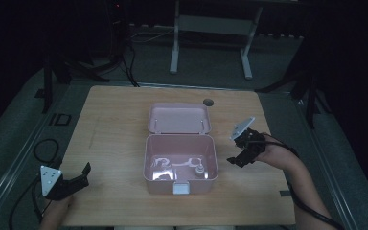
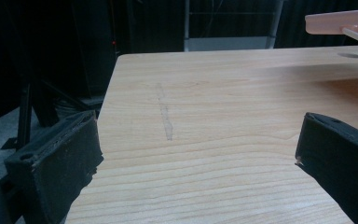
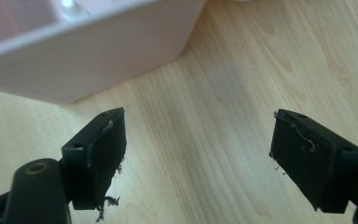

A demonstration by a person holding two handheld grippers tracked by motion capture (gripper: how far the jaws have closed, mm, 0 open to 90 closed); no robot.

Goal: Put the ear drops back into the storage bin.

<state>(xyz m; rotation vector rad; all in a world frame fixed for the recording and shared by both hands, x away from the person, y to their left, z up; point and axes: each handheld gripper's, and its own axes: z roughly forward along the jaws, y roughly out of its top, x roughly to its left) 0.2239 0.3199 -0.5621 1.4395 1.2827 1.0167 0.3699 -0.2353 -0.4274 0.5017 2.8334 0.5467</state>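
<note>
1. A pink box (image 1: 180,163) sits at the middle of the wooden table (image 1: 115,134), lid (image 1: 179,118) swung open and lying back behind it.
2. A small object (image 1: 199,170) rests inside the box near its right front; its kind cannot be made out.
3. The left gripper (image 1: 79,176) rests at the table's front left corner, well apart from the box, jaws spread with nothing between.
4. The right gripper (image 1: 239,155) hovers just beside the box's right wall, jaws apart and empty.
</note>
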